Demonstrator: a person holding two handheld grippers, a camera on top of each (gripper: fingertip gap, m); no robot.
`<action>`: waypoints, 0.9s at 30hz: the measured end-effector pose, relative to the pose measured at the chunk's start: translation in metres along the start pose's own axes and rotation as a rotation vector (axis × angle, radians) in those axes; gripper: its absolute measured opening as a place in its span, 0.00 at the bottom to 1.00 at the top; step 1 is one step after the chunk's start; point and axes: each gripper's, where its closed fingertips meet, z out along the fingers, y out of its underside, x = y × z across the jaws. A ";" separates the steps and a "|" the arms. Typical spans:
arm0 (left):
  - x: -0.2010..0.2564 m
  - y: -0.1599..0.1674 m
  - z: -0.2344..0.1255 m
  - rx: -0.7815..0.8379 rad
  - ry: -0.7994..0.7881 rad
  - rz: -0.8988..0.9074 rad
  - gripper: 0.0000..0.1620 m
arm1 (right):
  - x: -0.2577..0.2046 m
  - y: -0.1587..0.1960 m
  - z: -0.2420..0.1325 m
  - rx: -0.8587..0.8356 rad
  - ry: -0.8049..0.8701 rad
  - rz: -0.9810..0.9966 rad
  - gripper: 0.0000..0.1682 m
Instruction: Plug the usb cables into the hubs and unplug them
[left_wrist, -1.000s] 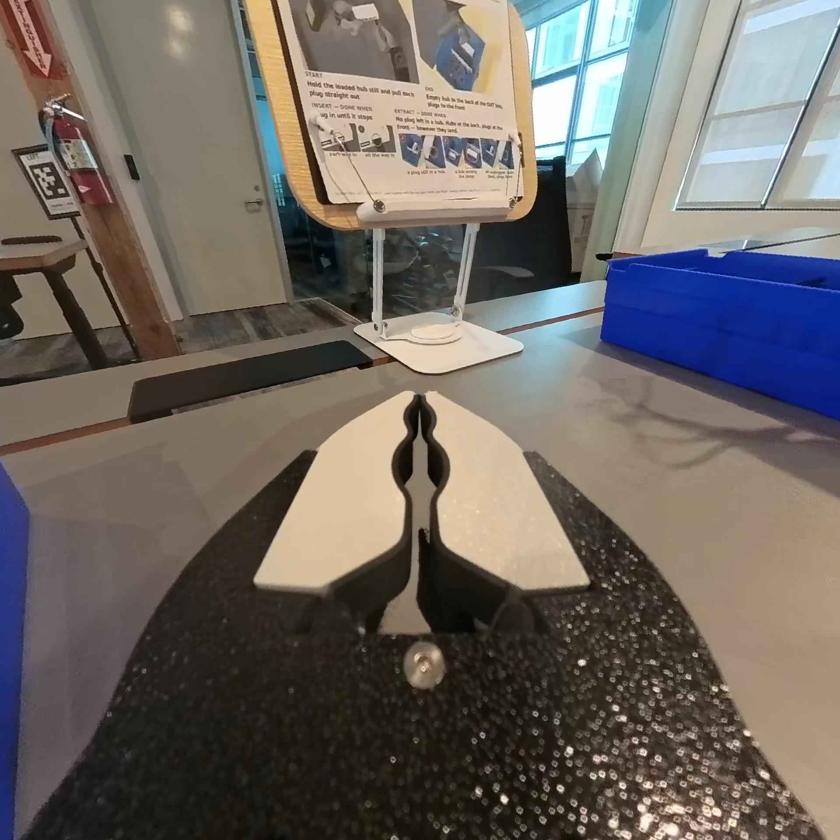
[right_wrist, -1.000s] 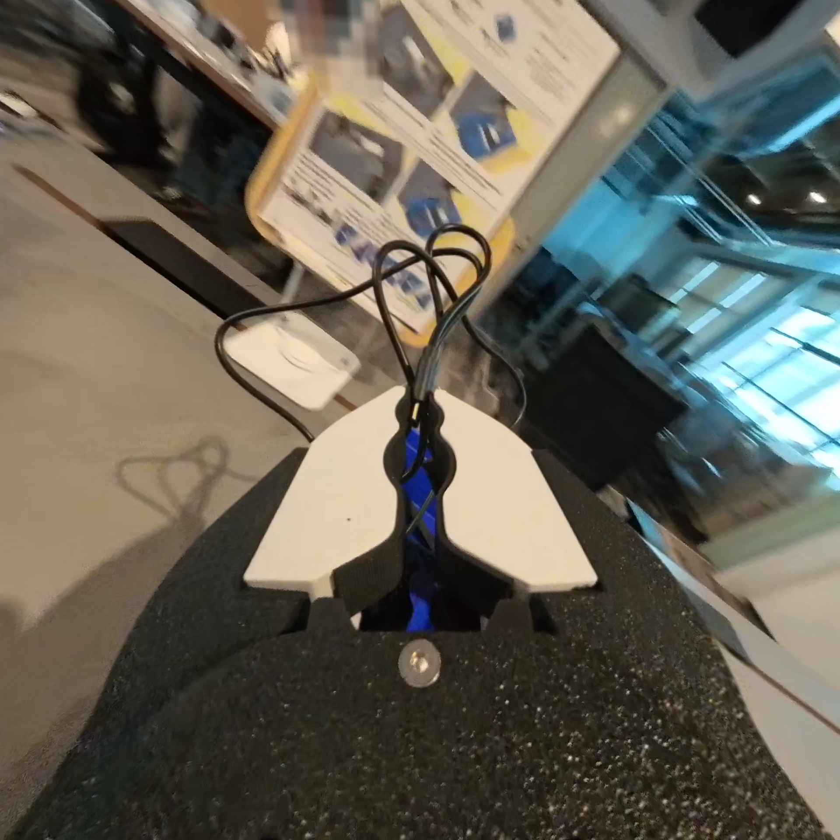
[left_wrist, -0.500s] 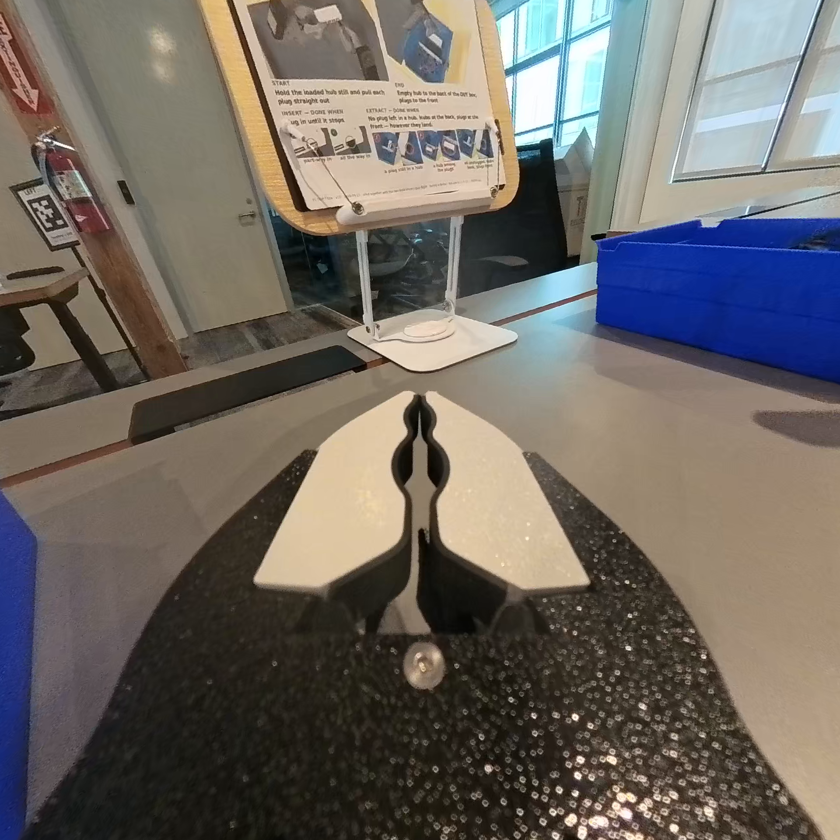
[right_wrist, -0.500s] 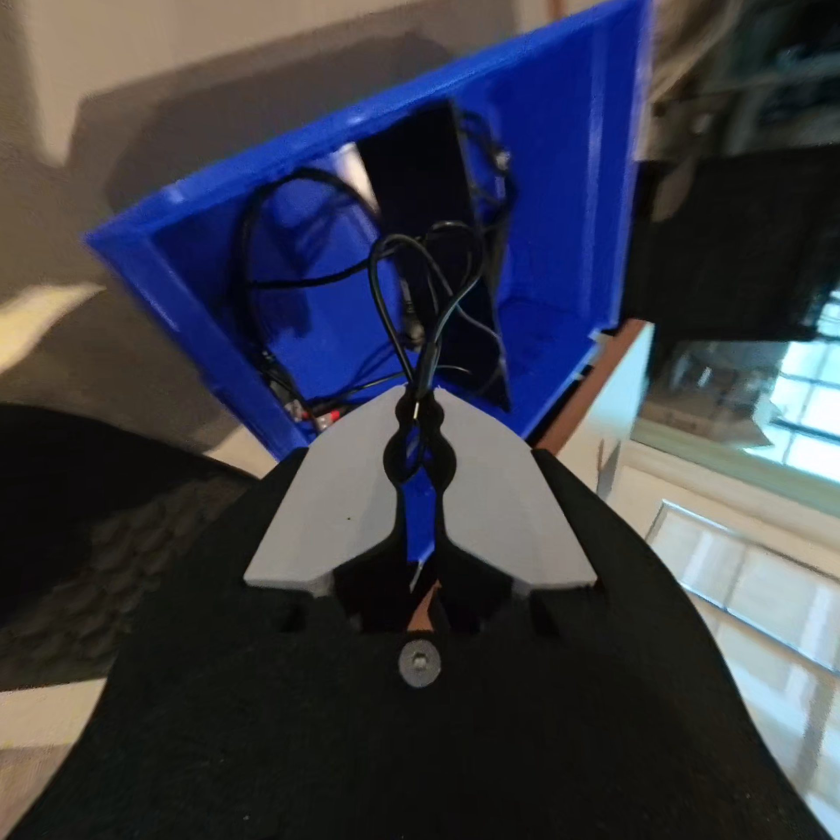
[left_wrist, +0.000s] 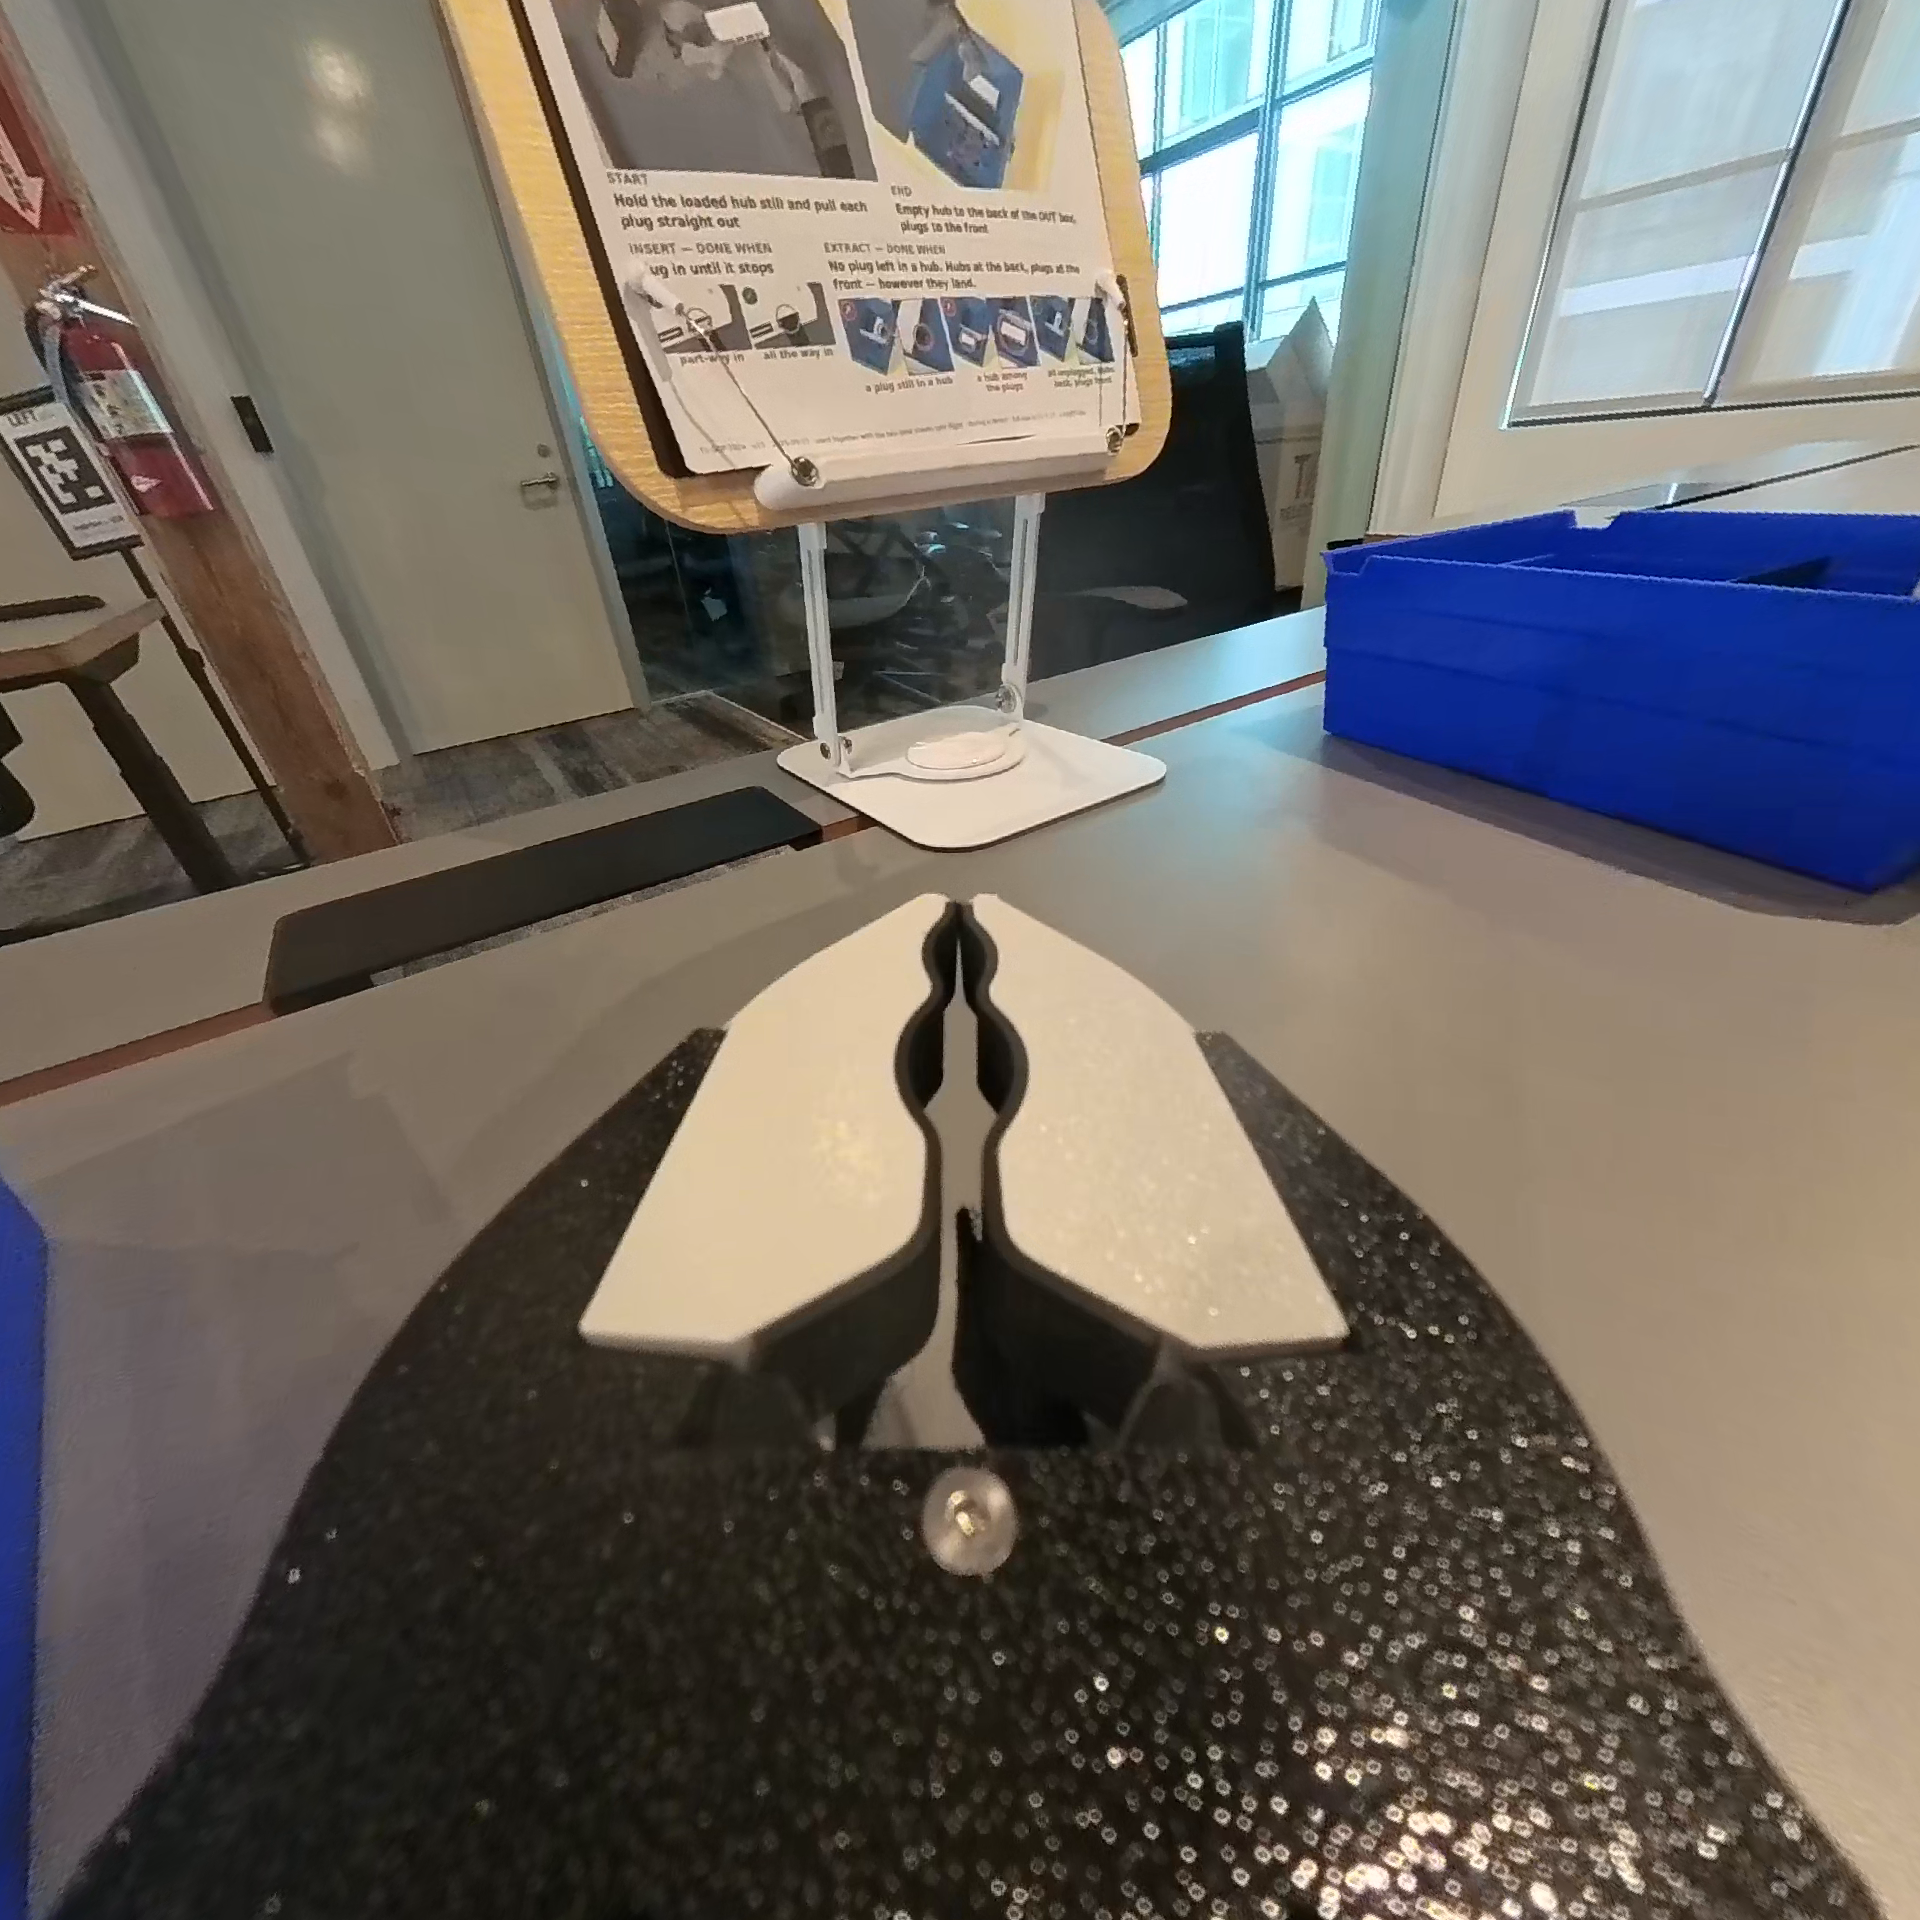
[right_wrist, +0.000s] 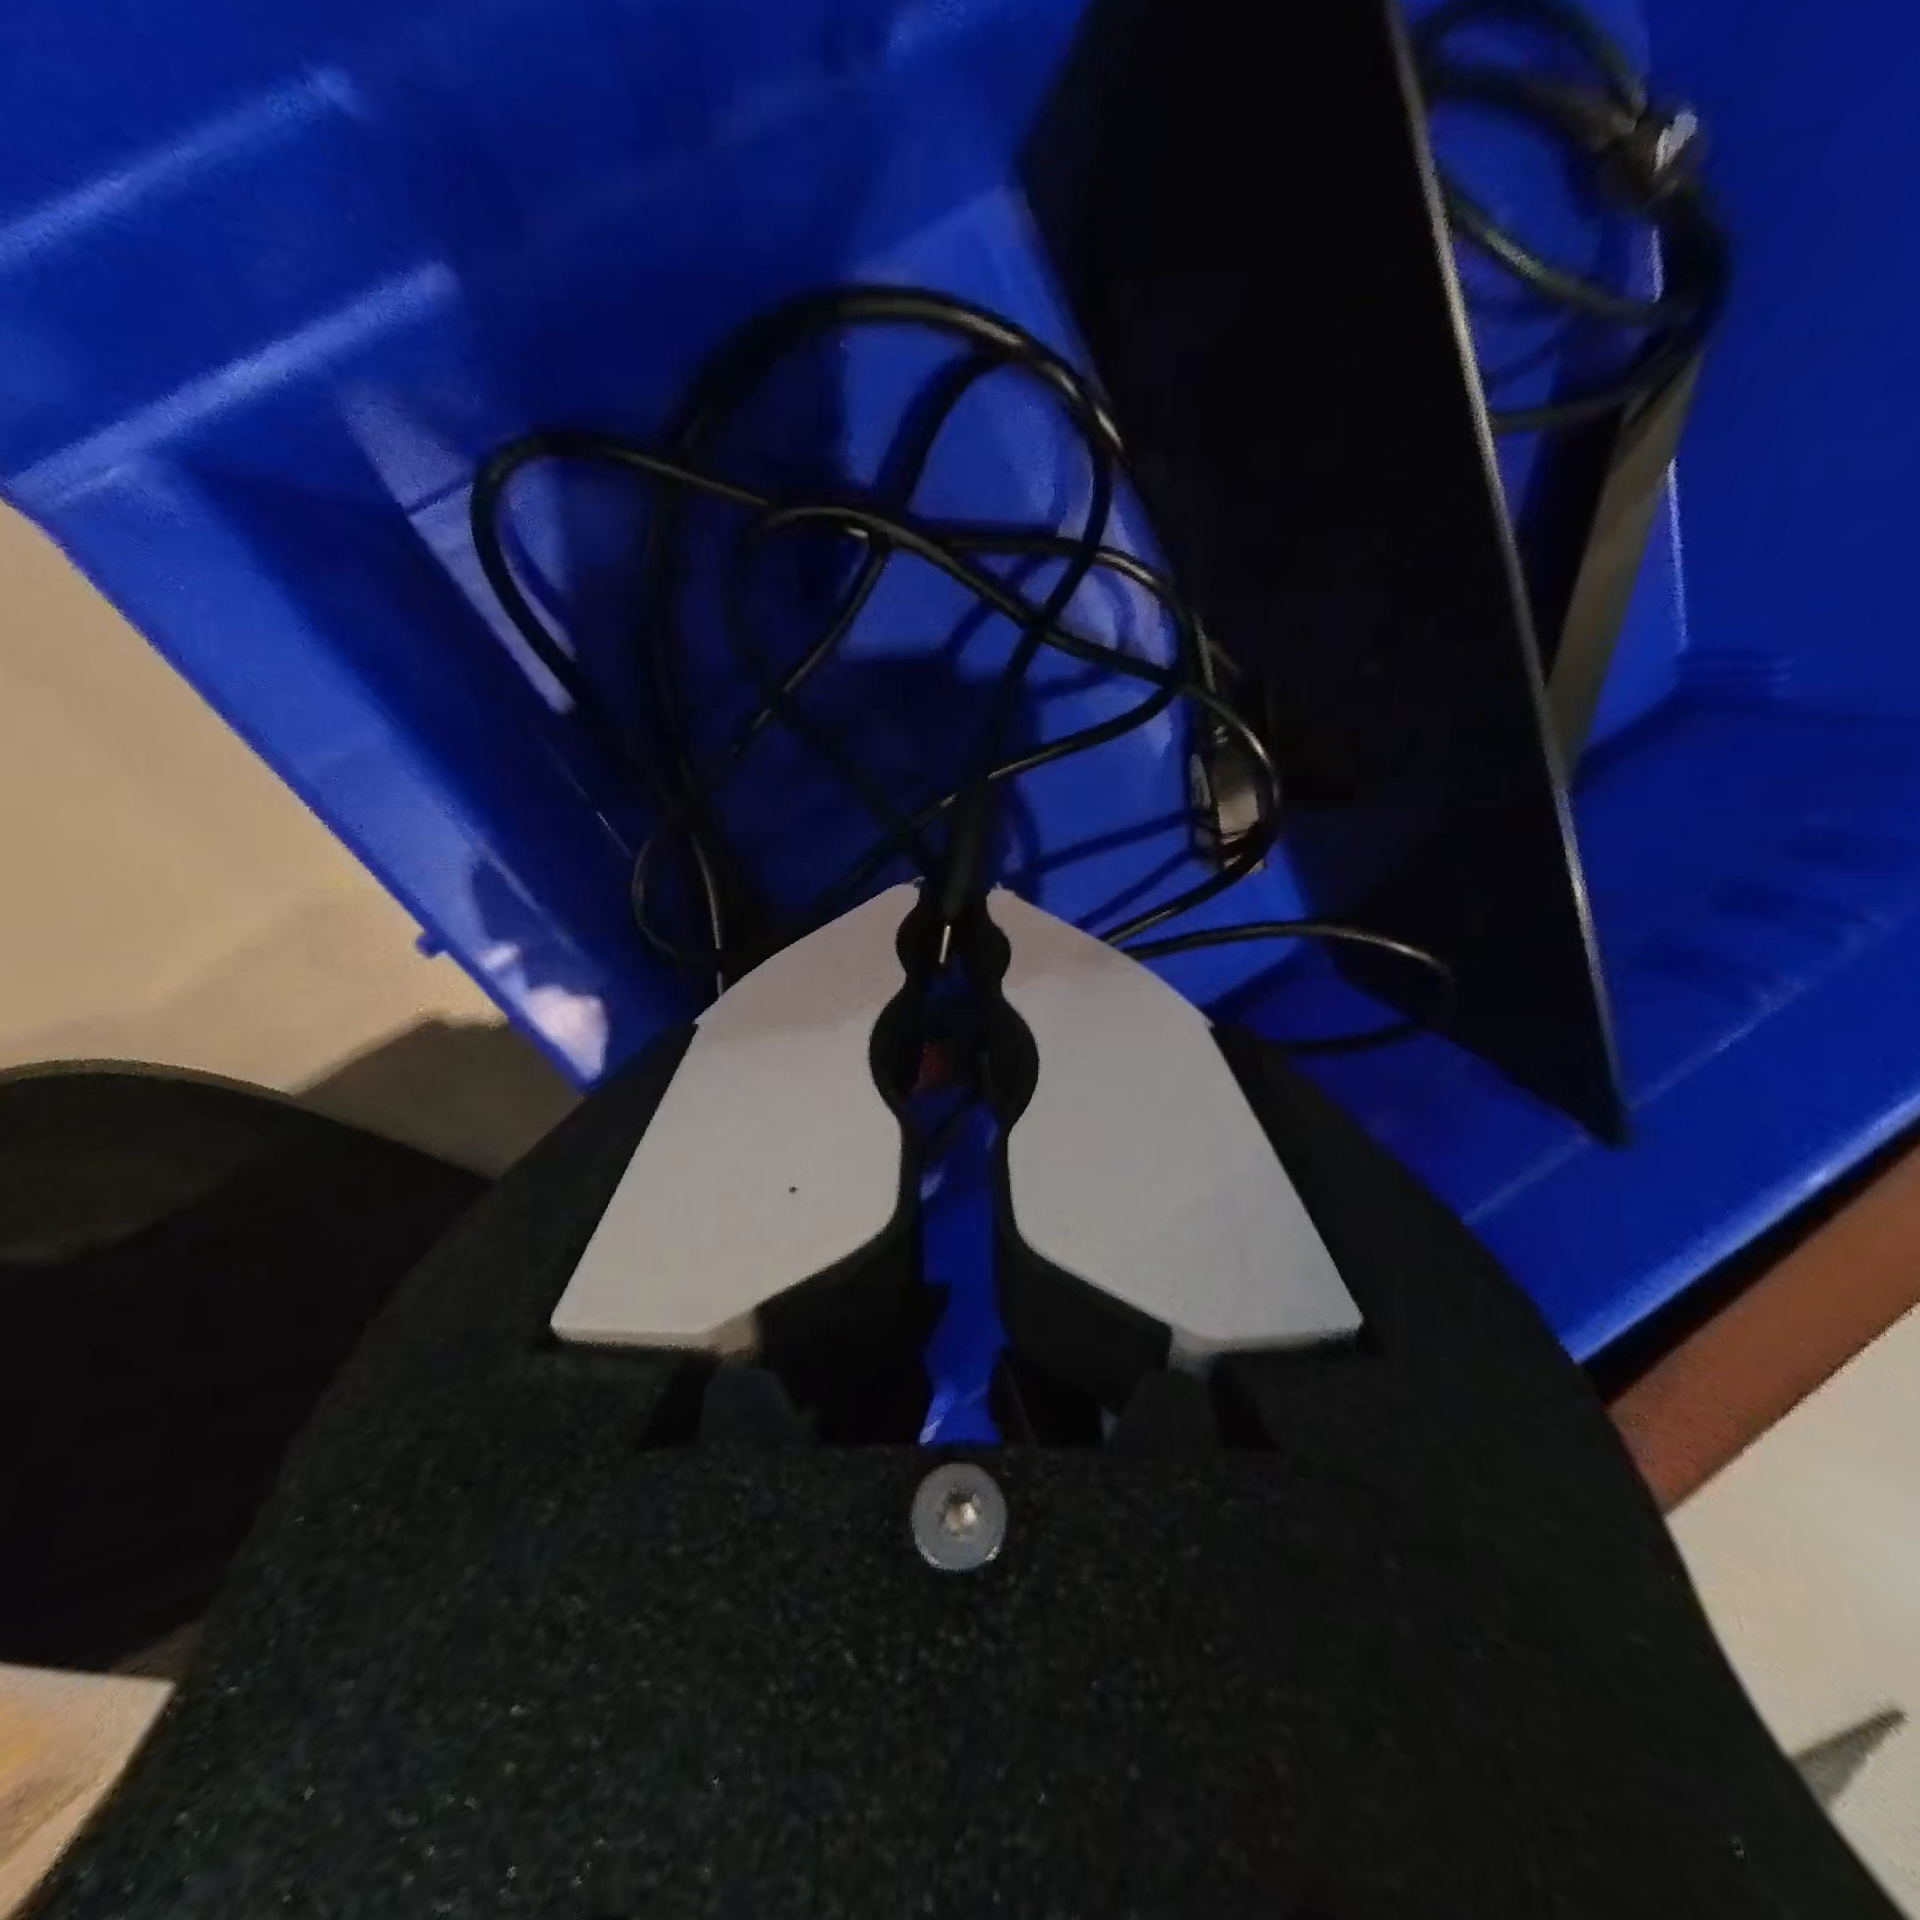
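My right gripper (right_wrist: 954, 904) is shut on a thin black USB cable (right_wrist: 831, 582). The cable loops hang into the near compartment of a blue bin (right_wrist: 312, 312), which the gripper points down into. A black divider (right_wrist: 1299, 416) splits the bin. More black cable (right_wrist: 1662, 239) lies in the compartment beyond it, and a plug end (right_wrist: 1226, 790) lies next to the divider. No hub shows clearly. My left gripper (left_wrist: 961, 909) is shut and empty, low over the grey table (left_wrist: 1455, 1039). The blue bin (left_wrist: 1621, 686) shows to its right.
A white stand (left_wrist: 971, 774) holding an instruction board (left_wrist: 831, 239) sits at the table's far edge. A black pad (left_wrist: 540, 894) lies left of it. Another blue object's edge (left_wrist: 16, 1455) shows at the far left. A dark rounded object (right_wrist: 156, 1299) lies left of the bin.
My right gripper has swung with the cable from the table side to over the blue bin and moved down closer into it. The left gripper has shifted slightly and stays shut.
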 end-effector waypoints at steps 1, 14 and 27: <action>0.000 0.000 0.000 -0.001 0.001 0.002 0.00 | 0.001 0.001 0.001 -0.002 -0.004 0.019 0.05; 0.006 0.002 0.001 -0.016 0.013 0.041 0.00 | 0.008 -0.043 -0.099 0.419 0.377 0.210 0.43; 0.010 0.004 0.001 -0.029 0.025 0.060 0.00 | -0.156 -0.181 -0.117 1.294 0.151 0.300 0.34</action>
